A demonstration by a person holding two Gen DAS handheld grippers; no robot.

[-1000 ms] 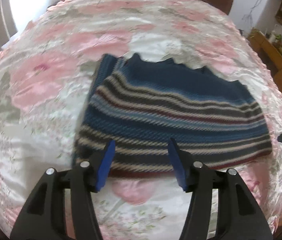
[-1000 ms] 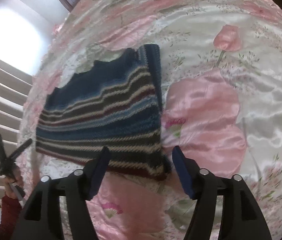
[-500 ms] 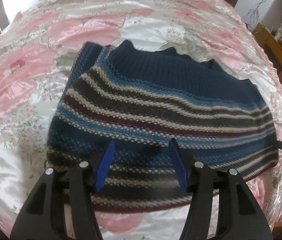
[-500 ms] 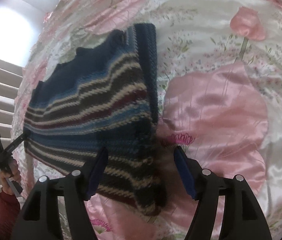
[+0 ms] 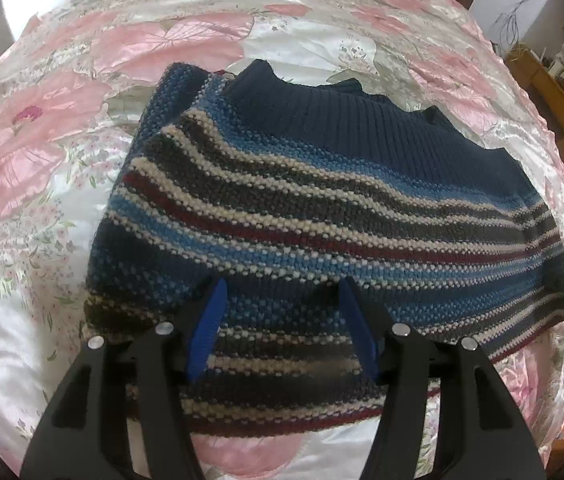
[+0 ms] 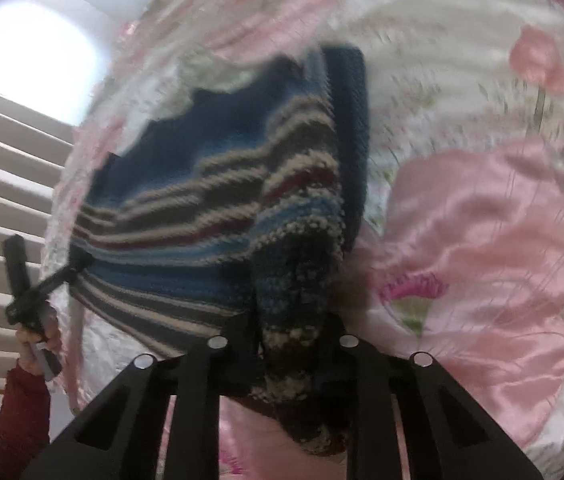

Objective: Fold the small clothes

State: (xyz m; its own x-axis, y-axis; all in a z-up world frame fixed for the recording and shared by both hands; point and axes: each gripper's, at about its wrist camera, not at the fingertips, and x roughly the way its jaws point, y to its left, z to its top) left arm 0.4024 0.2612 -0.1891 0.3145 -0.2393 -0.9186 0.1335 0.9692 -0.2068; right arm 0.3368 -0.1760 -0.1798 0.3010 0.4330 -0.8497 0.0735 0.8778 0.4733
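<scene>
On my left side, the left gripper [image 5: 279, 322] hovers low over the near part of the striped sweater [image 5: 322, 232], its blue pads [image 5: 206, 326] wide apart with the knit showing between them. I judge it is placed there to close on the hem band, since the fold needs a hold at both lower corners. The sweater lies spread on the floral satin bedspread [image 5: 81, 184], navy ribbed collar away from me, one sleeve tucked along its left edge.

Moving right, the far corner of the hem meets the right gripper [image 6: 282, 356]. In the blurred right wrist view, a thick bunch of the knit is pinched between its fingers, which have drawn together on the sweater, and the fabric rises from the bedspread toward the camera. I take that lift as the start of carrying the hem up toward the collar. A red sleeve [image 6: 21, 420] shows at the view's lower left.
</scene>
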